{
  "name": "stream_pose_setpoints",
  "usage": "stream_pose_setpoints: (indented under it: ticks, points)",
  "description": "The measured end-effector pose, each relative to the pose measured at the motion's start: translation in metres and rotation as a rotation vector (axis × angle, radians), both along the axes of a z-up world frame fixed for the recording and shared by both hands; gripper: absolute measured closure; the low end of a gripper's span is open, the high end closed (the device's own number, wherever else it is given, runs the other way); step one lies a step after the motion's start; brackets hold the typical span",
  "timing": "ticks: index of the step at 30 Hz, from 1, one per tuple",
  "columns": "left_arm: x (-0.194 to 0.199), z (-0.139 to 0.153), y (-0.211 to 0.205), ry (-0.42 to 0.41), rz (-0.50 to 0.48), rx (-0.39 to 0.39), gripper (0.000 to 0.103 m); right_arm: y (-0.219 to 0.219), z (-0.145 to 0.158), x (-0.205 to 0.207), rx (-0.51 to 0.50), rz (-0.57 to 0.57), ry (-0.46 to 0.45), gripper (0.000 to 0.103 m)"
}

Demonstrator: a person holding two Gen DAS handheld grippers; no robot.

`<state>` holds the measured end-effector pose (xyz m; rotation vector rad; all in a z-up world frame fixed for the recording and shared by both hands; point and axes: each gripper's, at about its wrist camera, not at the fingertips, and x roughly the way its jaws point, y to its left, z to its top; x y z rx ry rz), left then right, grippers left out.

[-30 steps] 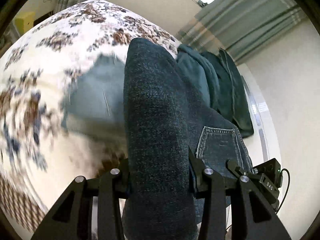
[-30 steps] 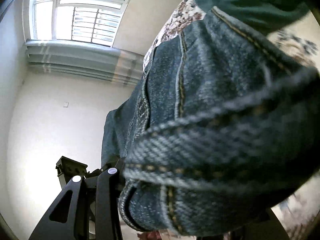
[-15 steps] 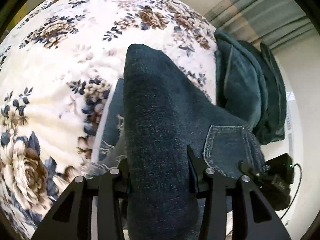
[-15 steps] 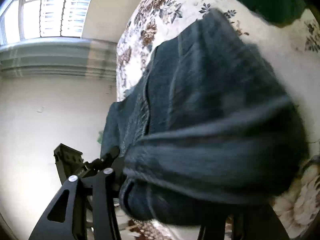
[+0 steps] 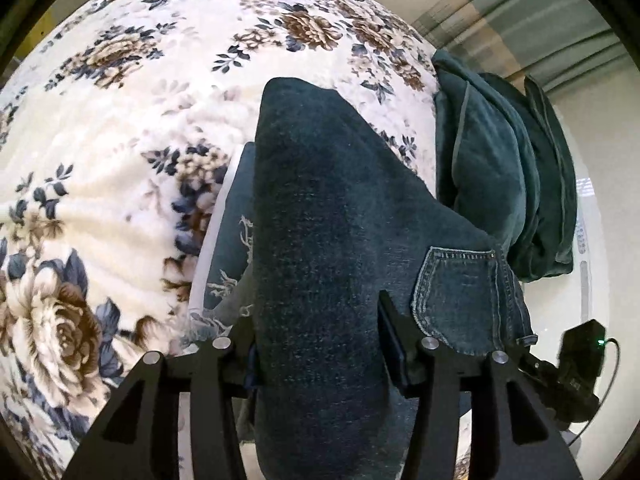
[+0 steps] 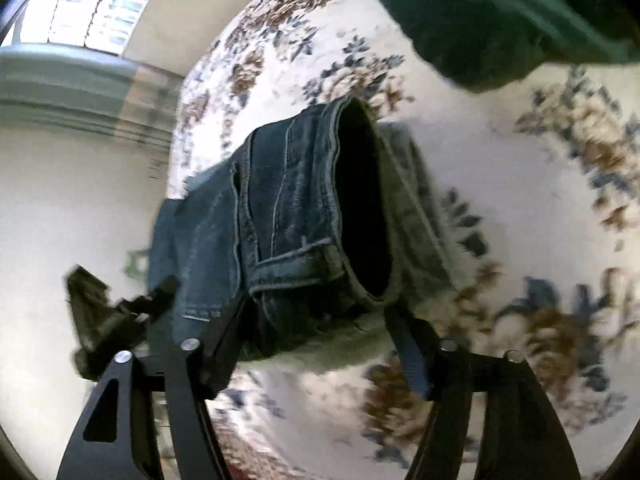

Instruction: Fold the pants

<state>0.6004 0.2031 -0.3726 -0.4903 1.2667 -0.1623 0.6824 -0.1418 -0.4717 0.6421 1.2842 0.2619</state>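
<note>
Seen from the left wrist: left tongs (image 5: pixel 320 344) clamped on a thick fold of the dark denim pants (image 5: pixel 320 240), cloth bulging up between the two black fingers (image 5: pixel 394 344) and filling the middle of the view. Draped forward from the grip onto the bed's floral blanket (image 5: pixel 120 140), cream with brown and blue flowers. Back pocket (image 5: pixel 460 296) with pale stitching lay just right of the grip, facing up. A frayed, lighter edge of the same pants (image 5: pixel 232 248) peeked out from under the fold on the left, resting on the blanket. Beyond, at the right, a heap of dark green cloth (image 5: pixel 500 168) sat at the blanket's far edge, touching or nearly touching the denim. Black body of the other tool (image 5: pixel 576 364) showed low at the right, beside the pocket. Seen from the right wrist, much blurred: right tongs (image 6: pixel 316 344) spread wide, nothing pinched between the fingers. Pants (image 6: pixel 288 220) lay bunched on the blanket (image 6: pixel 520 220) just ahead, a dark round opening (image 6: pixel 360 208) facing the camera; the left finger (image 6: pixel 224 344) touched or overlapped the denim's near edge, contact not certain. Green cloth (image 6: pixel 500 20) filled the upper right. Window (image 6: pixel 92 4) and curtain (image 6: pixel 72 92) stood at the upper left.
</note>
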Motion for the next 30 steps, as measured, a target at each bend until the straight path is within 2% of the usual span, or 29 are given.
stream_pose_setpoints:
  ticks: [1,4,5,8,12,13,14,16,23,30]
  points:
    - [-0.001,0.005,-0.004,0.000,0.000,0.021,0.055,0.001,0.010,-0.003,-0.060,0.004,-0.015,0.025]
    - [-0.006,0.017,-0.009,-0.006,0.010,0.080,0.055,0.010,0.038,-0.009,-0.211,0.025,-0.046,0.004]
    - [-0.009,0.022,-0.012,-0.011,0.017,0.106,0.055,0.013,0.045,-0.012,-0.261,0.033,-0.055,0.002]
    - [-0.016,0.035,-0.016,-0.020,0.030,0.167,0.055,0.024,0.069,-0.021,-0.405,0.059,-0.098,0.000]
    - [-0.033,0.059,-0.025,-0.062,0.033,0.254,0.055,0.037,0.093,-0.036,-0.536,0.081,-0.141,0.000]
    - [-0.039,0.067,-0.028,-0.073,0.033,0.276,0.046,0.038,0.099,-0.043,-0.555,0.083,-0.153,0.000]
    - [-0.045,0.074,-0.032,-0.082,0.030,0.301,0.031,0.040,0.105,-0.047,-0.572,0.088,-0.167,0.000]
    - [-0.056,0.087,-0.039,-0.105,0.017,0.344,0.014,0.043,0.117,-0.058,-0.593,0.093,-0.190,0.000]
    - [-0.098,0.130,-0.061,-0.170,0.012,0.456,0.011,0.041,0.166,-0.105,-0.644,0.077,-0.272,0.000]
    - [-0.153,0.179,-0.082,-0.242,0.029,0.479,0.011,0.035,0.224,-0.171,-0.661,0.086,-0.365,0.000]
